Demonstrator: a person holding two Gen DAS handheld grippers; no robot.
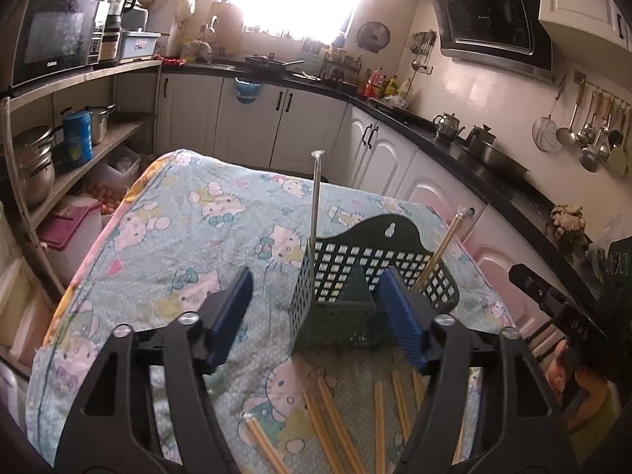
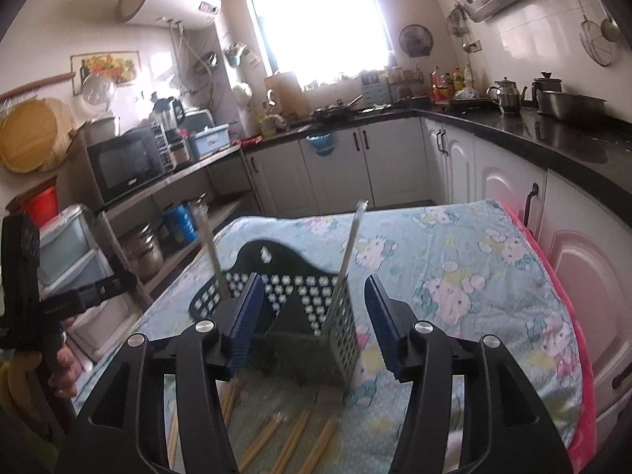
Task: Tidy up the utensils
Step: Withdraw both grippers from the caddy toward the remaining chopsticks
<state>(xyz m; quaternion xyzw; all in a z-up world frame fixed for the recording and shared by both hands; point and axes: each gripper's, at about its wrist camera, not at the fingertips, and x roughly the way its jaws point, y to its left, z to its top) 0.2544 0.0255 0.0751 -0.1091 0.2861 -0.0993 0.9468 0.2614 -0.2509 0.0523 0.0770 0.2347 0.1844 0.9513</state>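
Observation:
A dark green perforated utensil basket (image 1: 335,276) stands on a table under a cat-print cloth (image 1: 166,237). A thin metal rod (image 1: 316,197) stands upright at its left corner, and wooden chopsticks (image 1: 442,249) lean out of its right side. Several loose wooden chopsticks (image 1: 331,414) lie on the cloth in front. My left gripper (image 1: 318,276) is open just before the basket, its pads pressing nothing. In the right wrist view the basket (image 2: 300,300) shows two blurred sticks, left (image 2: 213,252) and right (image 2: 349,245). My right gripper (image 2: 314,280) is open before the basket, above loose chopsticks (image 2: 292,438).
A black countertop (image 1: 454,146) with kettles and a metal basin runs along the right over white cabinets. Open shelves (image 1: 79,166) with pots and a microwave stand left of the table. A person's hand (image 2: 63,375) holds the other gripper's handle at the left edge.

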